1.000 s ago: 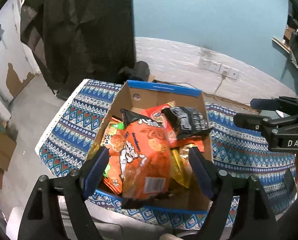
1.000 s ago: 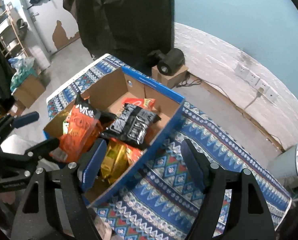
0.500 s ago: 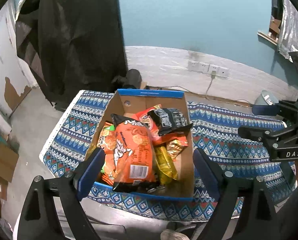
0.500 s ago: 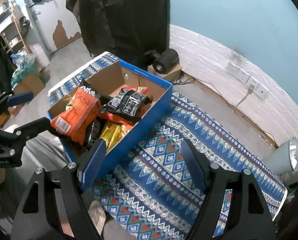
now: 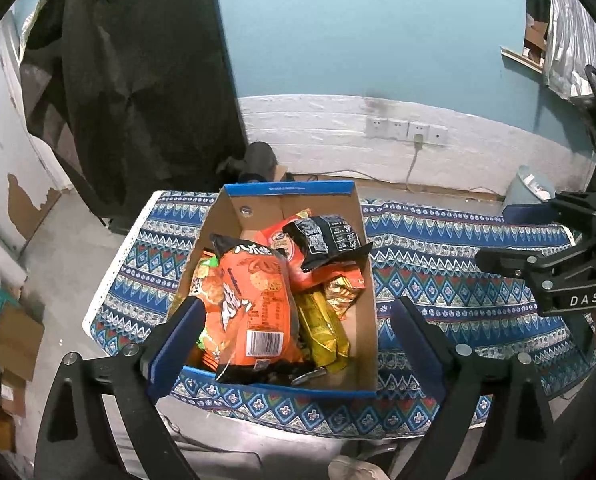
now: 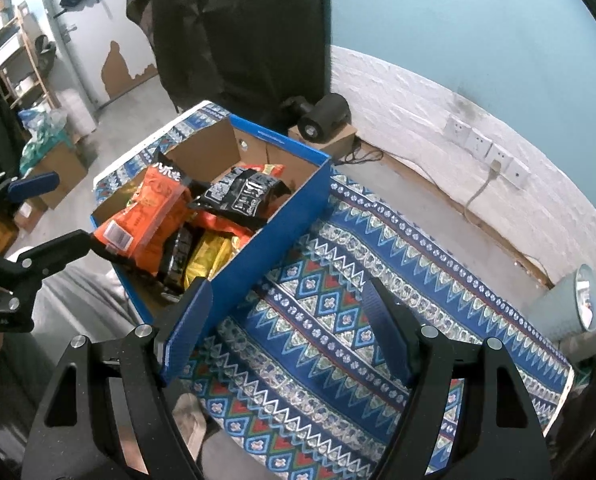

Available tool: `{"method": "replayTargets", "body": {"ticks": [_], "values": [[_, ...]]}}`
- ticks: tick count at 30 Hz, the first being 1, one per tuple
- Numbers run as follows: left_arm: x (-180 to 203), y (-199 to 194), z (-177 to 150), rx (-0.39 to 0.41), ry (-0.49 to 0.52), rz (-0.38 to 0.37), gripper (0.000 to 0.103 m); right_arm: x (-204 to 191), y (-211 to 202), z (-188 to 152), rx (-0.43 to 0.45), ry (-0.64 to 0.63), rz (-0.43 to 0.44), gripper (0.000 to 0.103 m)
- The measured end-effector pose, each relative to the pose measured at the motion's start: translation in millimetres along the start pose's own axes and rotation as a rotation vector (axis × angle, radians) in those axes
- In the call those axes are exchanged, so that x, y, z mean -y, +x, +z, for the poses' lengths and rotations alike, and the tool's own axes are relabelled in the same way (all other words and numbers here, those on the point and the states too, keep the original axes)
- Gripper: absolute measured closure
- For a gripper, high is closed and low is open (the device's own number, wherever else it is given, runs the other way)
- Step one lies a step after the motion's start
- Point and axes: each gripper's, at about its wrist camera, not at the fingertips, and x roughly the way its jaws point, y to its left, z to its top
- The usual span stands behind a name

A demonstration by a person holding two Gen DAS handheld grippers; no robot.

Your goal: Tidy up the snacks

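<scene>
A blue-edged cardboard box (image 5: 289, 189) stands on a patterned blue cloth (image 5: 438, 264) and holds several snack bags. A big orange bag (image 5: 258, 300) lies on top, a black bag (image 5: 326, 236) behind it, a yellow bag (image 5: 322, 328) to its right. My left gripper (image 5: 294, 340) is open and empty, above the box's near end. My right gripper (image 6: 286, 328) is open and empty, over the cloth (image 6: 338, 300) right of the box (image 6: 282, 216). The orange bag (image 6: 146, 208) and black bag (image 6: 242, 196) also show in the right wrist view.
A black cylinder on a small carton (image 6: 324, 118) sits behind the box by the wall. A pale bin (image 6: 570, 308) stands at the cloth's far right. Wall sockets (image 5: 406, 130) with a cable are behind. Cartons (image 5: 14, 336) and shelves (image 6: 10, 60) stand left.
Both grippers have pulled back and up from the box, so it looks smaller and more cloth shows. Both stay open and empty. The snacks have not moved.
</scene>
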Motion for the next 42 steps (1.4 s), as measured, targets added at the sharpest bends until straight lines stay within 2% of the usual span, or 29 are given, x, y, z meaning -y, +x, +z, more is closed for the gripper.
{"method": "replayTargets", "body": {"ticks": [9,42], "values": [[-0.9,5.4,-2.5,-0.019,0.0,0.023,0.008,-1.8,-0.2,0.0,0.0,-0.01,-0.006,0.026],[5.7,1.2,-4.3,0.002,0.034,0.099,0.008,0.3,-2.1,-1.4,-0.005,-0.02,-0.008,0.026]]}}
